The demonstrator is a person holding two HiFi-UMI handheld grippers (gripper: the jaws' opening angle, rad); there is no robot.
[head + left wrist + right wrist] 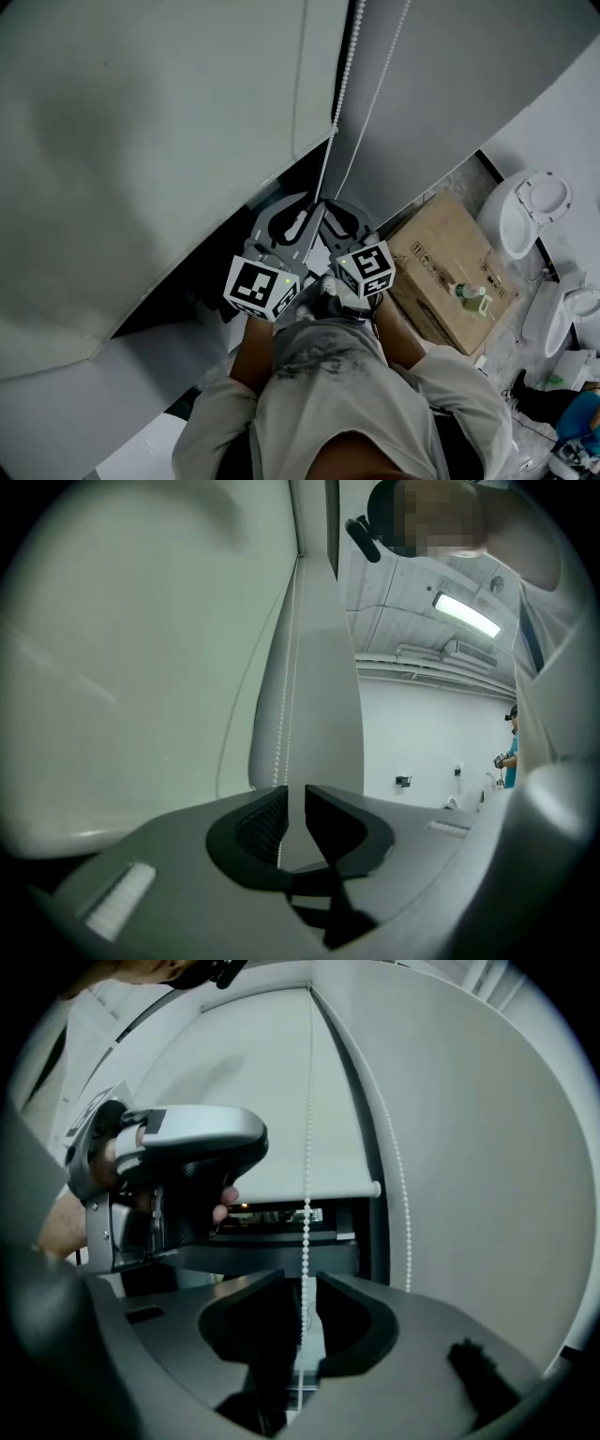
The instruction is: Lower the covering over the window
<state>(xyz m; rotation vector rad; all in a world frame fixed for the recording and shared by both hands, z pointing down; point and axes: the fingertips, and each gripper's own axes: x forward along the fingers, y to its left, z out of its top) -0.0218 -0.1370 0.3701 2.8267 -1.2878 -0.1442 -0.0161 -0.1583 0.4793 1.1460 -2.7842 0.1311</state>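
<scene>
Blind (253, 1101): partly lowered, window gap below.
Right gripper (301, 1281): jaws wide, bead chain (307, 1166) loose between.
Left gripper (295, 797): jaws slightly apart, bead chain unpinched.
Advice: clamp higher up, pull straight down.

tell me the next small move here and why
Probably close the right gripper on the bead chain running between its open jaws, then pull down. The blind stops above an uncovered strip of window, and the left gripper only has the chain loose in its narrow gap.
</scene>
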